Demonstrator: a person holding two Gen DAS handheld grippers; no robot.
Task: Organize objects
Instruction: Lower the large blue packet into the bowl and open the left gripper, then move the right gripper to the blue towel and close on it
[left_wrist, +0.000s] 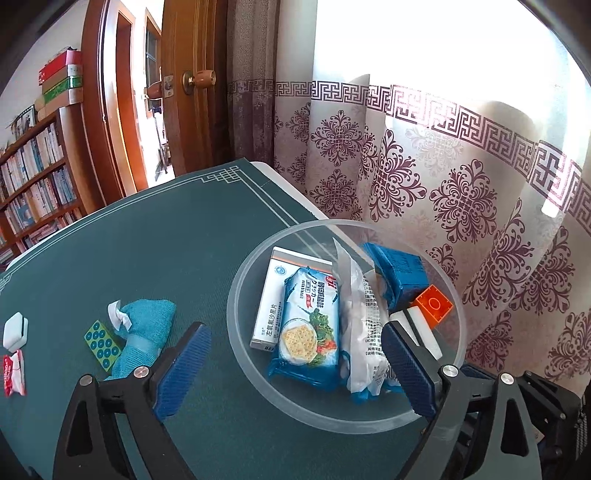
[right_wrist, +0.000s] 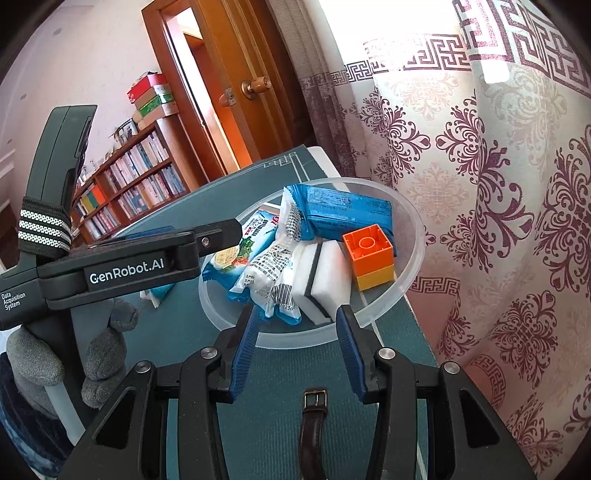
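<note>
so the clear bowl (left_wrist: 236, 295) is seen low and right of centre in the left view, on the green mat (left_wrist: 147, 240) by the curtain, and it's been filled already: a cracker pack (left_wrist: 310, 325) on a white box (left_wrist: 273, 295), a white packet (left_wrist: 360, 314), a blue pack (left_wrist: 399, 273), an orange brick (left_wrist: 434, 304) and a sponge (right_wrist: 325, 280). The left gripper (left_wrist: 295, 328) is held over the bowl's near side with its jaws spread wide, nothing pinched. At lower left, outside the bowl, a blue towel (left_wrist: 144, 332), a dotted green card (left_wrist: 101, 345), a white block (left_wrist: 15, 330) and a red sachet (left_wrist: 14, 373) are left on the mat. The right gripper (right_wrist: 296, 312) is kept at the near rim, jaws part-way apart, nothing clamped; a brown strap (right_wrist: 312, 424) is seen bottom centre under it
</note>
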